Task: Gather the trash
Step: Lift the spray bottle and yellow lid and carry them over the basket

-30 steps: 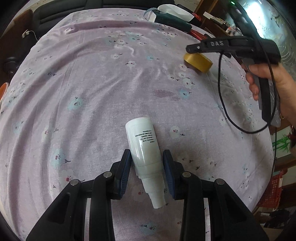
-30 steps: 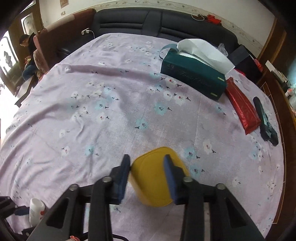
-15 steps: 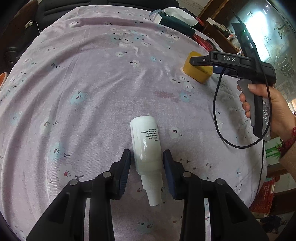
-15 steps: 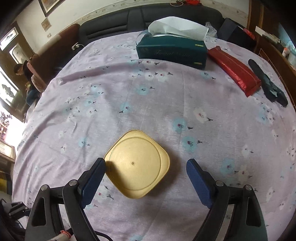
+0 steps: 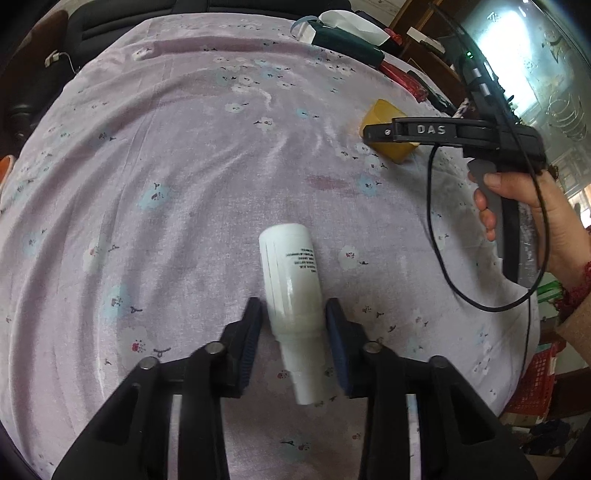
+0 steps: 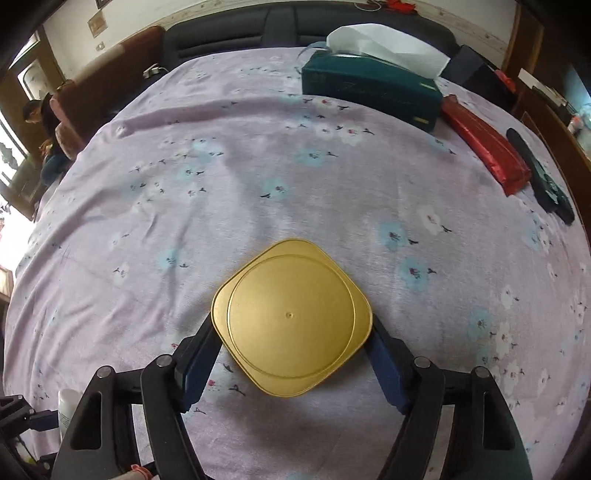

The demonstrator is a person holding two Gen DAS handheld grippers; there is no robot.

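A white plastic bottle point(image 5: 291, 291) lies on the lilac flowered tablecloth point(image 5: 184, 166), neck toward the camera. My left gripper point(image 5: 293, 332) is shut on the bottle, a pad on each side of its lower body. A gold, rounded-square container point(image 6: 291, 317) sits on the cloth; it also shows in the left wrist view point(image 5: 388, 122), partly behind my right gripper point(image 5: 373, 133). In the right wrist view my right gripper point(image 6: 291, 354) has its jaws closed against the container's left and right corners. The bottle also shows at the lower left edge point(image 6: 68, 406).
A dark green tissue box point(image 6: 373, 85) with white tissue stands at the far side. A red packet point(image 6: 484, 147) and a black remote point(image 6: 539, 173) lie at the right edge. A black sofa point(image 6: 295, 26) is behind the table. A red crate point(image 5: 532, 384) sits beyond the right edge.
My right gripper was wide open around the gold container half a second ago and has now closed onto its corners. The left gripper stays shut on the bottle.
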